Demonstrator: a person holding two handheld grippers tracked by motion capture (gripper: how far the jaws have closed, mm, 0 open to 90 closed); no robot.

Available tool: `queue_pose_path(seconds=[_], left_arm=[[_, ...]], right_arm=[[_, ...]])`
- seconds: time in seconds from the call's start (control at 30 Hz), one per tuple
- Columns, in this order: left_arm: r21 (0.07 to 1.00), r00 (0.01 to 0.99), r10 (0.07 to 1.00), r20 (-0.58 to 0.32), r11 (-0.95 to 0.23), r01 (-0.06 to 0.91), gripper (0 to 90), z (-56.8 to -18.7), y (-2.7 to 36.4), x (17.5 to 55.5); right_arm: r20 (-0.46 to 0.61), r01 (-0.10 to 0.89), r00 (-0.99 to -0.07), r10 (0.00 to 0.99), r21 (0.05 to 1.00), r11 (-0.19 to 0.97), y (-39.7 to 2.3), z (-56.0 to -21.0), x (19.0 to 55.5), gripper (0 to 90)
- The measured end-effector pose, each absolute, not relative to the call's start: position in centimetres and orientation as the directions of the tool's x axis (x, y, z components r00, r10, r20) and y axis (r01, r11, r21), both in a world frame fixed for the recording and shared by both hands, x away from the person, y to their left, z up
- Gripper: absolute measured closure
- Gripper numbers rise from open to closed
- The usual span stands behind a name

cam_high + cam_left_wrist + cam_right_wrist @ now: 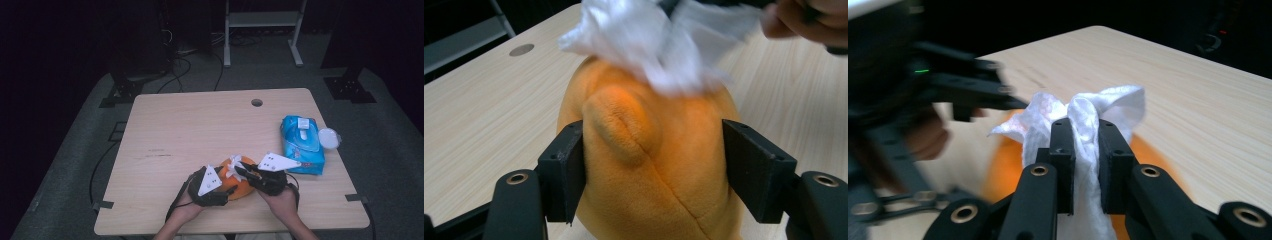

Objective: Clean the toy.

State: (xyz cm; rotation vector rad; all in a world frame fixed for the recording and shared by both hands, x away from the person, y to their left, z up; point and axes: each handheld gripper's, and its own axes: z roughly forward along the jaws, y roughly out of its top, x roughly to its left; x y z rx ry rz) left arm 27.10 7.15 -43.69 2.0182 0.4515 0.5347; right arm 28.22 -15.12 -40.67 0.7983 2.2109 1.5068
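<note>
Now the left gripper (220, 184) holds an orange plush toy (654, 165) at the near edge of the wooden table (200, 125). In the left gripper view its two black jaws stand on both sides of the soft body, and the pads (566, 167) press on the plush, so the toy is pinched between them. The toy lies on the table close to the person, between the two hands.

The right gripper (244, 172) comes from the right side and its jaws are almost pressed together on a crumpled white wipe (1083, 125). In the right gripper view the white sheet goes up between the two narrow pads (1063, 160) and spreads out above them. The wipe lies on the upper part of the orange toy and touches it; in the left gripper view it is blurred.

On the right part of the table lies a blue pack of wipes (301, 144), flat, with its flap on top. Just beside it, near the right edge, there is a small round white lid (329, 138). A round hole (256, 102) is in the far part of the tabletop.
</note>
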Motion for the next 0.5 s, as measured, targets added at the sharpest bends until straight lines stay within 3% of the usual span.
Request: queue_pose_path(seconds=[0.1,0.23,0.3,0.4,0.5], left_arm=[[0.884,0.842,0.515,0.161,-0.455,0.109,30.3,-43.5,7.3,27.2],[0.908,0.834,0.550,0.050,-0.373,0.192,18.8,-42.9,7.6,27.8],[0.908,0.827,0.561,0.016,-0.355,0.223,20.0,-43.0,7.8,28.0],[0.901,0.834,0.547,0.075,-0.396,0.178,30.1,-43.4,7.6,27.7],[0.891,0.836,0.533,0.130,-0.433,0.137,32.7,-43.4,7.2,27.2]], right_arm=[[0.068,0.301,-0.744,0.664,0.922,0.243,-16.7,-41.2,29.0,78.7],[0.074,0.312,-0.741,0.668,0.918,0.245,-17.0,-41.8,28.9,78.8],[0.070,0.305,-0.751,0.656,0.919,0.251,-16.6,-41.7,28.7,78.8],[0.066,0.293,-0.767,0.639,0.921,0.257,-15.7,-41.3,28.3,78.8],[0.046,0.263,-0.792,0.609,0.925,0.273,-14.7,-40.8,27.6,78.7]])
